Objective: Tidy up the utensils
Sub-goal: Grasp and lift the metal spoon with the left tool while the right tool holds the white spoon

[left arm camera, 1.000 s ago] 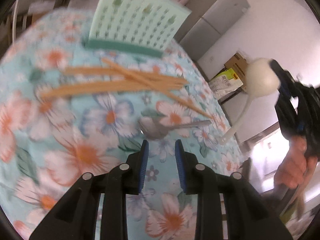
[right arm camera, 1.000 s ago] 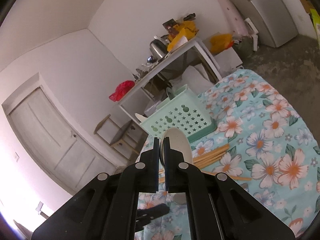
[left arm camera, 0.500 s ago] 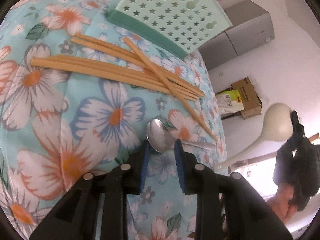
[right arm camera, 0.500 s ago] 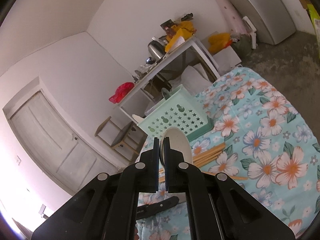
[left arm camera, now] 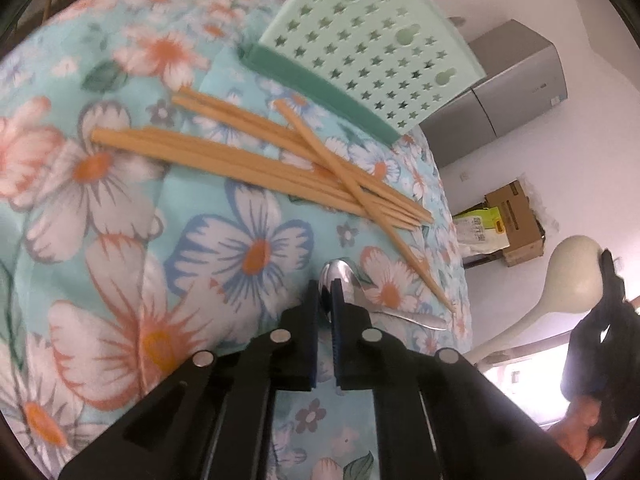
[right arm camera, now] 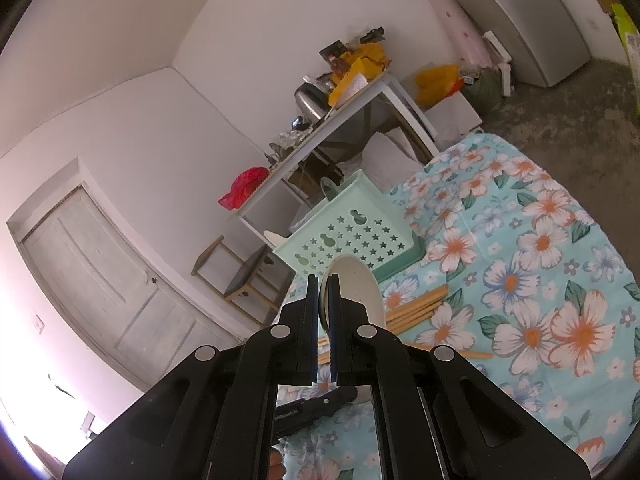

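Jaws of the left gripper [left arm camera: 325, 285] are being held nearly together, pinched on the bowl of a metal spoon [left arm camera: 340, 276] that is lying on the floral tablecloth [left arm camera: 224, 240]; its handle is trailing off toward 4 o'clock. The right gripper [right arm camera: 324, 284] is likewise being kept narrow, clamped on the rim of a cream ladle [right arm camera: 356, 284], whose rounded bowl is being shown just past the fingertips at 1 o'clock.

From the left wrist view, the right gripper [left arm camera: 608, 276] is being seen from outside at 3 o'clock, lifted off the table, with the ladle [left arm camera: 572, 280] and its long pale handle hanging down toward 7 o'clock; the person's hand [left arm camera: 580, 436] is being glimpsed below it. That handle is being hidden in the right wrist view. In turn, the right wrist view is being filled with the room: a white door [right arm camera: 104, 280] at 9 o'clock and a cluttered white side table [right arm camera: 344, 108] at 12 o'clock.

Beyond the spoon, a loose bundle of wooden chopsticks [left arm camera: 248, 160] is being shown lying flat, slim and tapered, one stick crossed over the rest. Farther off, at 12 o'clock, a mint plastic basket [left arm camera: 372, 52] pierced with star-shaped holes is being seen standing on the cloth, well apart from the spoon. A grey refrigerator [left arm camera: 508, 84] is being shown against the far wall.
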The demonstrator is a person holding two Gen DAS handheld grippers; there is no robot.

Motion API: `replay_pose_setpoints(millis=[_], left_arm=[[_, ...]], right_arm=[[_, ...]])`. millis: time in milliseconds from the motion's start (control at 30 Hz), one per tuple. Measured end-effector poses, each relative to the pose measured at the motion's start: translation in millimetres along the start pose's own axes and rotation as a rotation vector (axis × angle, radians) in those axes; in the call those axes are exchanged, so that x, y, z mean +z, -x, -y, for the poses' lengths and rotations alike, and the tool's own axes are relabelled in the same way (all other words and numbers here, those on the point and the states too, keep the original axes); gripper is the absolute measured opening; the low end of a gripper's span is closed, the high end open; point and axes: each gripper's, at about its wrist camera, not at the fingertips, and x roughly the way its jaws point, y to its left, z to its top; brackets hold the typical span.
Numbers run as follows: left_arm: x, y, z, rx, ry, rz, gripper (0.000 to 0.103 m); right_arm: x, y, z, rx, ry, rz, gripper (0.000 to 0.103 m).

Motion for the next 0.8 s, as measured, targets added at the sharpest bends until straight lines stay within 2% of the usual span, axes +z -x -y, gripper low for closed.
replay_pose_setpoints(millis=[233,500,633,800], left_arm=[[-3.9,31.6,22.5,0.046,-0.165,0.135,0.002],[-1.4,94.0,60.7,0.117,-0.375,0.364,0.001],[12.9,135.6,74.7,0.127,-0.429,0.494,0.001],[53.1,185.5,94.3,0.162,-0.492,0.673,0.001]], right_arm=[[2.6,4.8,-2.0,0.006,0.010,0.017,0.003],[4.7,6.3,-6.2,0.010,0.037,0.023,0.003],[5.9,6.0,-9.5,0.012,0.052,0.020,0.003],[9.4,6.1,-18.5,0.020,0.077,0.025,0.003]])
